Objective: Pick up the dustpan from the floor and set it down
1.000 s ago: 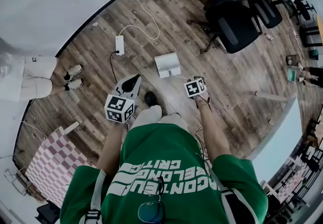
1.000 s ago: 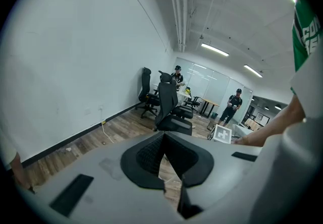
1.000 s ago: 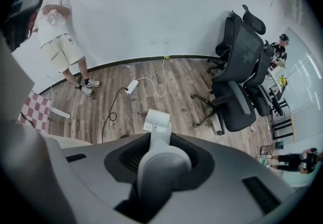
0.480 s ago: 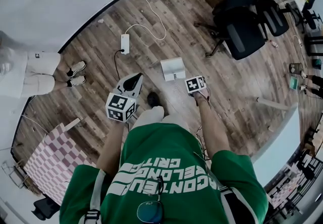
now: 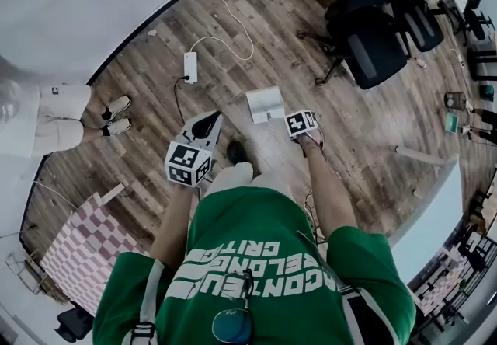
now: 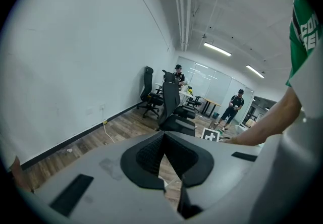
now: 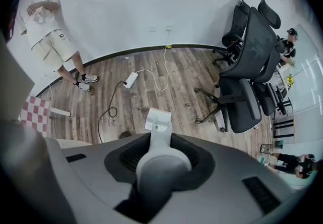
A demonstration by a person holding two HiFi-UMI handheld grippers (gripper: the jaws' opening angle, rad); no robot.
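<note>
The white dustpan (image 5: 265, 105) has its pan low over the wood floor just ahead of my feet; I cannot tell whether it touches. Its long white handle (image 7: 160, 147) rises straight up between the jaws of my right gripper (image 7: 160, 155), which points down and is shut on it. In the head view the right gripper (image 5: 293, 121) sits just right of the pan under its marker cube. My left gripper (image 5: 206, 126) is held out at the left, away from the dustpan. Its dark pads (image 6: 151, 155) meet at the tips with nothing between them.
Black office chairs (image 5: 373, 40) stand at the back right. A white power strip (image 5: 189, 67) and its cables lie on the floor ahead. A person in white shorts (image 5: 54, 110) stands at the left, a checkered mat (image 5: 81, 254) lies nearer, and a pale panel (image 5: 427, 219) is at the right.
My right gripper has sunk a little with the dustpan handle still in it. The left gripper has drifted slightly sideways, jaws unchanged.
</note>
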